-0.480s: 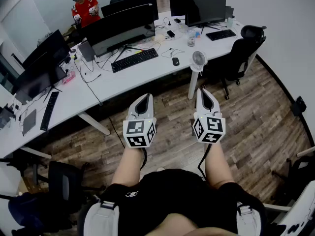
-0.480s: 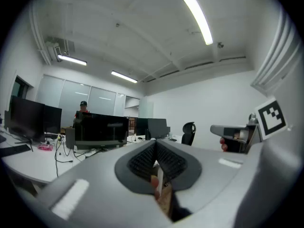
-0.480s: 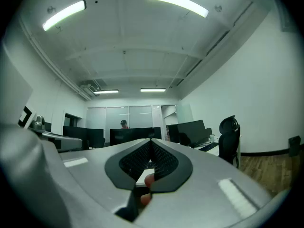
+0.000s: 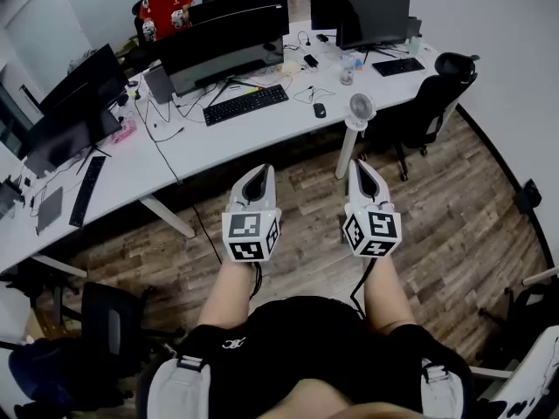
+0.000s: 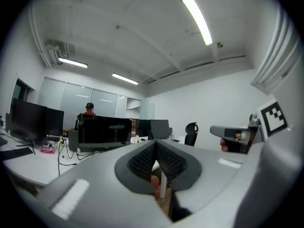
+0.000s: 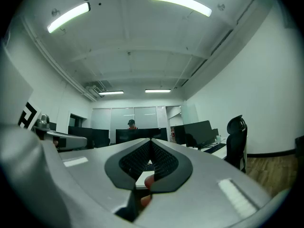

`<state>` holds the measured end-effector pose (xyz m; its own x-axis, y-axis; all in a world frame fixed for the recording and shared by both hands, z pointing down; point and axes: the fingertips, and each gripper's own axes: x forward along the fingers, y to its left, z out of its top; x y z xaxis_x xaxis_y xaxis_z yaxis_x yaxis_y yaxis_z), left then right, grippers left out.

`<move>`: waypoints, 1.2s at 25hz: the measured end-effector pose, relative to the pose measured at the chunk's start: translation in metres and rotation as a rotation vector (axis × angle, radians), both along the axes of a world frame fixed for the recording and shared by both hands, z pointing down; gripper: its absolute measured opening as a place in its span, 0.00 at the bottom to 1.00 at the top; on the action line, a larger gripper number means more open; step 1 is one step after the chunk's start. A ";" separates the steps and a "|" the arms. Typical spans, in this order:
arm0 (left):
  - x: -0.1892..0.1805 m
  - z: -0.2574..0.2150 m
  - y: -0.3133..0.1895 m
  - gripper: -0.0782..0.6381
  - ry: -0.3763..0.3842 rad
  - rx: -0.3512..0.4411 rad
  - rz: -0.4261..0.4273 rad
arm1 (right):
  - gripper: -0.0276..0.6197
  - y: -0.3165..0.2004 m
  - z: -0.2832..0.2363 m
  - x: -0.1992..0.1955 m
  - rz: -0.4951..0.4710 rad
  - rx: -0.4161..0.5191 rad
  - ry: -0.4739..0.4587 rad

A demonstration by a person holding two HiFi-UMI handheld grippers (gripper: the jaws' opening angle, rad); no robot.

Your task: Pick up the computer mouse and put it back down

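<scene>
Grey plastic jaws sit pressed together on both tools, with nothing between them. My left gripper (image 4: 256, 175) and my right gripper (image 4: 362, 171) are both clenched on air, held side by side and about level over the wooden floor (image 4: 437, 225), close in front of the operator's body. I read this as a neutral carrying pose: shut and empty because the approach has not reached anything worth grasping.

Beyond the jaw tips, the long white desk (image 4: 218, 140) runs across my view, well apart from both tools. The computer mouse (image 4: 320, 110) lies flat on it, untouched, to the right of the black keyboard (image 4: 244, 105) and just left of a small white fan (image 4: 358, 107) perched at the desk's near edge. The right gripper points more nearly at it, so I judge that one the natural choice, and its jaws will have to open before it comes down.

The fan is the main obstacle, standing between my right gripper and the mouse. Loose cables (image 4: 166, 116) trail over the desk further left, and a black office chair (image 4: 430, 94) crowds the right end. Dark monitors (image 4: 223, 46) wall off the far side, where a person in a red top (image 4: 162, 7) stands.
</scene>
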<state>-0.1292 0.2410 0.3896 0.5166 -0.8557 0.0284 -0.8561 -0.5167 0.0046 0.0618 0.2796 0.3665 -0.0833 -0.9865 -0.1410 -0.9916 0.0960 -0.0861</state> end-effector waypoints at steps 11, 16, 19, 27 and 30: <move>-0.042 0.000 -0.018 0.18 0.029 0.023 0.028 | 0.04 -0.017 -0.004 -0.037 0.038 0.024 -0.012; -0.052 0.018 -0.037 0.18 0.041 -0.021 0.017 | 0.04 -0.031 0.003 -0.041 0.041 0.021 -0.023; -0.054 0.021 -0.051 0.18 0.032 -0.017 0.015 | 0.04 -0.047 0.007 -0.041 0.044 0.023 -0.038; -0.052 0.021 -0.104 0.18 0.042 -0.033 -0.022 | 0.04 -0.106 0.004 -0.029 0.035 0.035 -0.047; -0.047 0.021 -0.128 0.18 0.039 -0.032 -0.036 | 0.04 -0.131 0.006 -0.019 0.036 0.034 -0.048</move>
